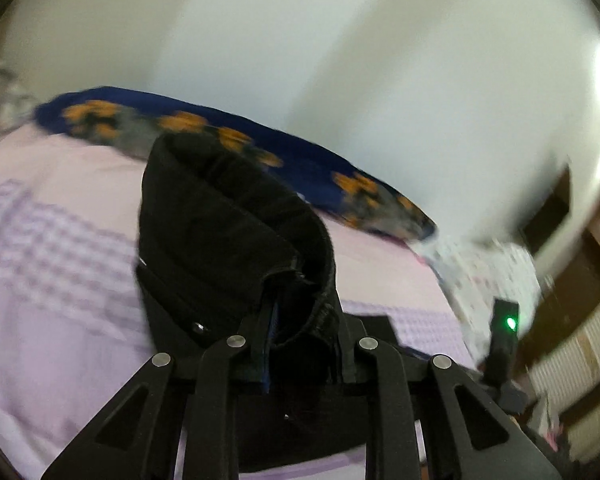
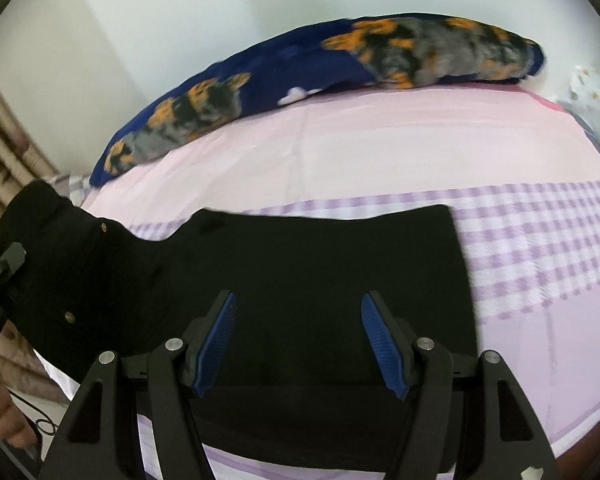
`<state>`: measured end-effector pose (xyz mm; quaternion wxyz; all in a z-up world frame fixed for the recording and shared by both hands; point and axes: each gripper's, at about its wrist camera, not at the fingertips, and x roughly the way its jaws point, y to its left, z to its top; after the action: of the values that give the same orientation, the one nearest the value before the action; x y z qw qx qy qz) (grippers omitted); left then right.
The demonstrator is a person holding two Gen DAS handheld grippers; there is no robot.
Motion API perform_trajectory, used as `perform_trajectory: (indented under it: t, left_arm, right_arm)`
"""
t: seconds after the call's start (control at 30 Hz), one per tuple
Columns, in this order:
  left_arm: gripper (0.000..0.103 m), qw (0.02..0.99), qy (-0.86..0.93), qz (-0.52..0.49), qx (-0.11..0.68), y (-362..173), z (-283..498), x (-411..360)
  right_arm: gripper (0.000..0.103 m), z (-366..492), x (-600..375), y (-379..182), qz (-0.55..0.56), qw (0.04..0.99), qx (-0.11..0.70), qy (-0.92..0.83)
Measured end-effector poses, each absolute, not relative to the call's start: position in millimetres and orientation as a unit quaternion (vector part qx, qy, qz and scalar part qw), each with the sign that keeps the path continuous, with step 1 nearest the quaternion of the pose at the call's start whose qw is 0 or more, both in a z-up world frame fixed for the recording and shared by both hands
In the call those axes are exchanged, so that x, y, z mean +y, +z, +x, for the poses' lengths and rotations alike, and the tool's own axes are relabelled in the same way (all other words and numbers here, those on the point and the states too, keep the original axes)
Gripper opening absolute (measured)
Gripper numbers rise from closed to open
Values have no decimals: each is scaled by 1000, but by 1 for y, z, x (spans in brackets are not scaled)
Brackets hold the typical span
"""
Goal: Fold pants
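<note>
Left wrist view: left claw [image 1: 300,344] is clamped on a bunched end of the black pants [image 1: 228,232], jaws narrow with fabric pressed between them; the gripped cloth stands up in a thick fold above the pink-and-lilac checked bed sheet [image 1: 48,248]. A navy blanket with orange print [image 1: 308,160] lies along the far edge of the bed by the white wall (frame is motion-blurred). Right wrist view: right claw [image 2: 298,340] hangs with its jaws wide, blue pads [image 2: 380,344] apart, nothing between them. Below it the pants [image 2: 320,272] lie flat across the sheet [image 2: 540,240], while their left end is raised at the frame edge, where the left claw [image 2: 2,268] shows. A hand [image 2: 0,412] shows at lower left.
</note>
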<state>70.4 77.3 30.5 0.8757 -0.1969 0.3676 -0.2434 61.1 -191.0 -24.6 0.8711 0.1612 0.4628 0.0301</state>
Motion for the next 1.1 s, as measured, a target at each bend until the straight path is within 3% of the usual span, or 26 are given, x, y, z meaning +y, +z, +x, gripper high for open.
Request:
perform_trajectory:
  t: [0.2, 0.47, 0.57, 0.67, 0.77, 0.9, 1.1]
  left_arm:
    - [21, 842, -313, -151, 412, 10, 72, -4]
    - [25, 803, -301, -74, 509, -55, 80, -77]
    - [28, 805, -296, -70, 509, -52, 78, -80]
    - [38, 803, -321, -58, 498, -39, 67, -80]
    - [39, 797, -354, -66, 485, -23, 54, -72]
    - [50, 832, -329, -61, 442, -3, 48, -41]
    - [50, 861, -228, -39, 453, -20, 70, 3]
  right_arm:
    - [62, 46, -240, -29, 189, 870, 455, 1]
    - [62, 31, -280, -39, 222, 862, 455, 10]
    - [63, 30, -288, -40, 244, 857, 452, 43]
    - [64, 32, -292, -44, 281, 842, 450, 93]
    - [68, 39, -293, -52, 314, 823, 454, 138]
    - [68, 48, -280, -56, 294, 815, 468, 177]
    - [68, 72, -265, -68, 296, 787, 496, 217]
